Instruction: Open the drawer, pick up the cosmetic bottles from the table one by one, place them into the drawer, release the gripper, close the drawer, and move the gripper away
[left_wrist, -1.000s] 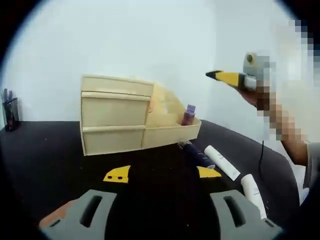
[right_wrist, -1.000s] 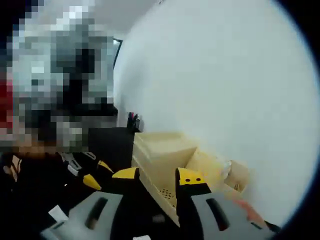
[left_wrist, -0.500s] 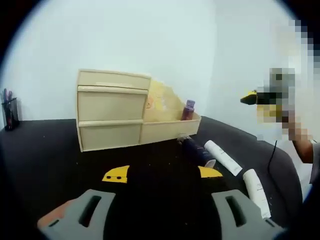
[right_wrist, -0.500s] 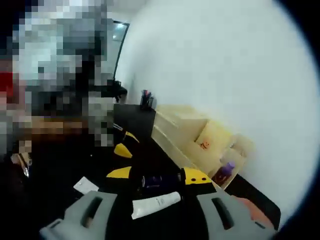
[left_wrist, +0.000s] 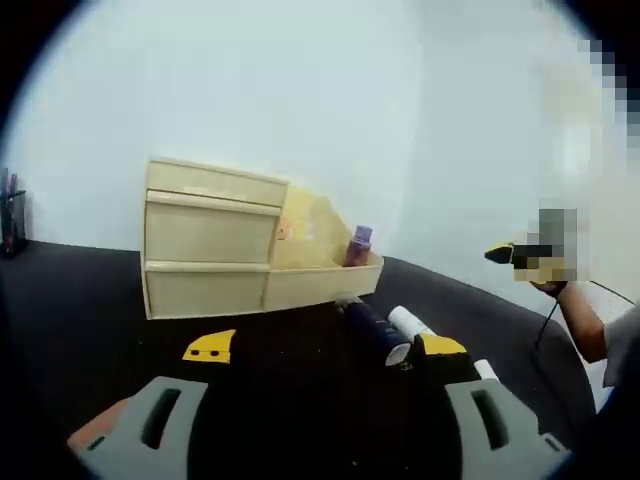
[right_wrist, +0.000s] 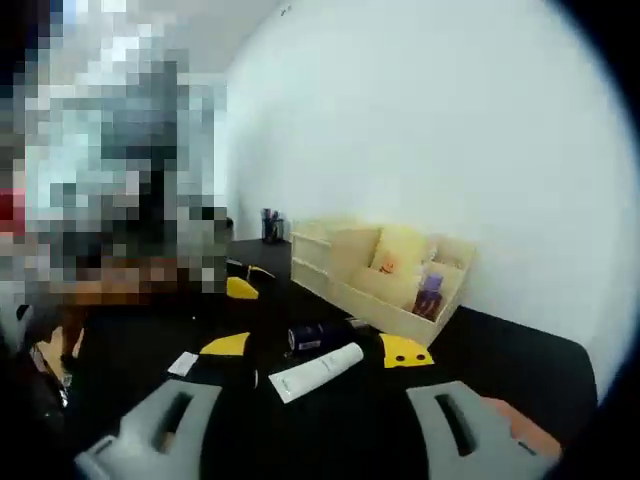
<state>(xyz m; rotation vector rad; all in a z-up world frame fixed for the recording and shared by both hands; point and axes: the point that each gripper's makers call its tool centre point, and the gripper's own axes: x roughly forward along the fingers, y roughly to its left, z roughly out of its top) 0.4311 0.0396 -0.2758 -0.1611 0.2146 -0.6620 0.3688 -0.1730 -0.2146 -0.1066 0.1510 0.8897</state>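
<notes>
In the left gripper view the left gripper (left_wrist: 325, 347) hangs low over the black table (left_wrist: 80, 300) with its jaws spread wide and nothing between them; the wooden drawer organiser (left_wrist: 210, 240) now sits a little further left in the picture than half a second ago, which is the camera's shift; both its drawers are shut, and a purple bottle (left_wrist: 357, 246) stands in its open side tray. A dark blue bottle (left_wrist: 372, 328) and a white tube (left_wrist: 408, 323) lie on the table just beside the right-hand jaw; the right gripper (left_wrist: 512, 255) has dropped from high at the right edge to lower down.

In the right gripper view the right gripper (right_wrist: 315, 349) is also wide and empty; it has swung from the wall down toward the table, so the dark blue bottle (right_wrist: 318, 335) and white tube (right_wrist: 317, 372) now lie between its jaws' lines of sight, the organiser (right_wrist: 375, 270) behind them. I judge the drawer unopened and no bottle lifted yet.
</notes>
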